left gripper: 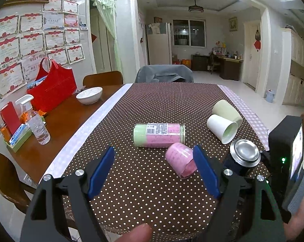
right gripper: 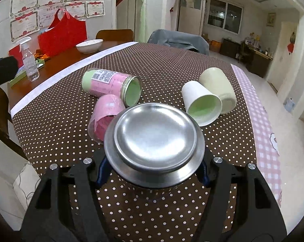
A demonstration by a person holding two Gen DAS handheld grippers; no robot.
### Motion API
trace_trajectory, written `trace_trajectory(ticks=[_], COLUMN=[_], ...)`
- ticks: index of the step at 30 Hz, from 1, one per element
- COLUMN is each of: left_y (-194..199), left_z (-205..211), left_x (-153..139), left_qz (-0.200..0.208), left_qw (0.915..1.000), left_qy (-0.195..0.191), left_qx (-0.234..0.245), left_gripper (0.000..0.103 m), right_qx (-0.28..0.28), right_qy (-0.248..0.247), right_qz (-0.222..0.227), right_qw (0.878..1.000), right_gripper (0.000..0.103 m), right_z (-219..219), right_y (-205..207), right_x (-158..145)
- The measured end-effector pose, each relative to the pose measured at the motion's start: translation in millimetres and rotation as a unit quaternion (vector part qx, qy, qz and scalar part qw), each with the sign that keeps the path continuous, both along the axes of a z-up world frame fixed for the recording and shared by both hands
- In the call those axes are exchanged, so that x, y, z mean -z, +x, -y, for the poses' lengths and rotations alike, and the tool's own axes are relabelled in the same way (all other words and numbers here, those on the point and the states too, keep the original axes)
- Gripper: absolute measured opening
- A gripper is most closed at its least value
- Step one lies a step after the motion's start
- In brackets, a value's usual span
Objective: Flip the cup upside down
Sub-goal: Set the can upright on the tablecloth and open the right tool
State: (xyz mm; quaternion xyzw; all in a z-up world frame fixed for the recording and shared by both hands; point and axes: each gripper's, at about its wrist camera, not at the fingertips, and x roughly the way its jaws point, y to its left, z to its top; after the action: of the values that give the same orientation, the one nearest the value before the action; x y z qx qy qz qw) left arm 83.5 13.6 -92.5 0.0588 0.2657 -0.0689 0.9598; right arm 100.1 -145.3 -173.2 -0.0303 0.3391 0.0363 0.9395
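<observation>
Right gripper closed on the steel cup — blue pads pressed against its dark body just below the flared metal rim. Only the shiny, shallow-dished metal end faces the wrist camera; base or lid cannot be told. Cup held above the dotted worktop, near its front edge, apparently clear of the cloth.

Left gripper open wide, jaws holding nothing, hovering over the worktop to the left of the steel cup.

Relative to the steel cup:
- pink cup lying on its side just beyond and to the left, close to the rim;
- green-and-pink jar on its side further behind the pink cup, touching it;
- white cup on its side beyond and to the right, with a cream cup lying against it.

For the step in hand — judged as carrying the cup through its turn:
- Keep grip pressure steady; smooth metal likely slips under a loose hold.
- Rotate about the wrist axis with the cup lifted enough to clear the cloth and the pink cup.
- Lower with the rim level, onto bare cloth in front of the lying cups.
- Release only once the rim sits flat all round.
</observation>
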Motion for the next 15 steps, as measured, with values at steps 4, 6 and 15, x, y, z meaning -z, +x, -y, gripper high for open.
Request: trace_trajectory(ticks=[4, 6, 15], left_y=[-3, -5, -15], left_z=[0, 1, 7], left_x=[0, 0, -1], left_qz=[0.001, 0.002, 0.006], left_qw=[1.0, 1.0, 1.0], left_qy=[-0.001, 0.0, 0.005], left_qx=[0.0, 0.001, 0.001], left_gripper=[0.079, 0.079, 0.079], right_qx=[0.001, 0.004, 0.015], right_qy=[0.022, 0.031, 0.059], right_qz=[0.003, 0.003, 0.015], right_qw=[1.0, 1.0, 0.998], right_gripper=[0.088, 0.089, 0.095], right_z=[5, 7, 14], right_y=[-1, -2, -12], right_x=[0, -1, -13])
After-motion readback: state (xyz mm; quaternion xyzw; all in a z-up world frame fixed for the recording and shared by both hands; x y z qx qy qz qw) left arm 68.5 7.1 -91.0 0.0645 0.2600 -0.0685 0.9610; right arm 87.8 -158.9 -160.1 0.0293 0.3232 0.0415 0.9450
